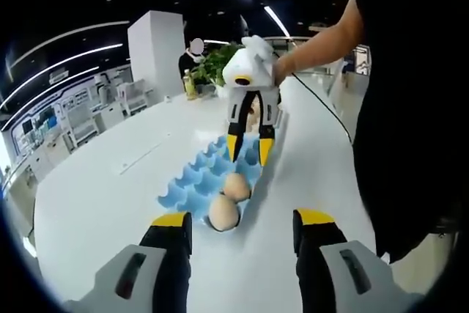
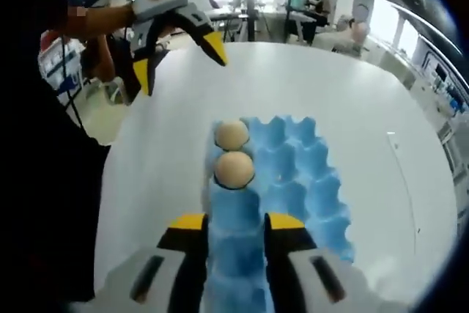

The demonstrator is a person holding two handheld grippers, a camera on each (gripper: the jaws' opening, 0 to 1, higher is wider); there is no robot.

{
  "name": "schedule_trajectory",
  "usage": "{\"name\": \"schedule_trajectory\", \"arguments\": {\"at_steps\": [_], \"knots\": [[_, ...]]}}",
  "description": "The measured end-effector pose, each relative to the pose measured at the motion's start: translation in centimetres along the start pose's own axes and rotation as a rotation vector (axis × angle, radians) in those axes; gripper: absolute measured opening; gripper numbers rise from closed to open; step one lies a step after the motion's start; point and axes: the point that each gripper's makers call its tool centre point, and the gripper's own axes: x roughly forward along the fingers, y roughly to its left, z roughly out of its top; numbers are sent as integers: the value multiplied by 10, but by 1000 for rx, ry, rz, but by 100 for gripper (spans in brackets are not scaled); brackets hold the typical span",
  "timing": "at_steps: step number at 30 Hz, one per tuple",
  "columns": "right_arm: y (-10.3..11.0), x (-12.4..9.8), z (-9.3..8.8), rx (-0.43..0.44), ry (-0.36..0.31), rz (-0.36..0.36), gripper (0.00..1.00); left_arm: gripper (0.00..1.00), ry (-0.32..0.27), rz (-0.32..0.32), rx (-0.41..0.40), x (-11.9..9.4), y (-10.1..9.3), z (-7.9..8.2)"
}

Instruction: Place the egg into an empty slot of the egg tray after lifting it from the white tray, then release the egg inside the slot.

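A blue egg tray (image 1: 196, 181) lies on the white table and holds two tan eggs in slots at one end, egg (image 1: 237, 186) and egg (image 1: 223, 212). My right gripper (image 1: 249, 149) hangs open just above the tray's far part with nothing between its yellow tips. In the right gripper view the same eggs (image 2: 231, 134) (image 2: 234, 168) sit ahead of my right gripper (image 2: 237, 223), whose jaws stand apart over the blue tray (image 2: 300, 174). My left gripper (image 1: 243, 218) is open and empty, short of the tray's near end. It also appears open at the table's far edge (image 2: 179, 60).
The white table (image 1: 110, 188) stretches wide on both sides of the tray. A person's arm (image 1: 322, 42) holds the right gripper, with their dark body along the table edge. A green plant (image 1: 212, 64) and seated people lie beyond the table.
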Motion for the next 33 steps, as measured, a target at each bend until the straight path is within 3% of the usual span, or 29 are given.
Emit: {"name": "schedule_trajectory", "arguments": {"at_steps": [7,27,33], "knots": [[1,-13,-12,35,-5,-11,30,55,-9,0,-2,0,2,4],[-7,-74,-113,194,108,-127,30,55,-2,-17,3,4,-3,5],[-9,-86,-130,228,120,-155,30,55,-4,-17,6,5,-2,7]]}}
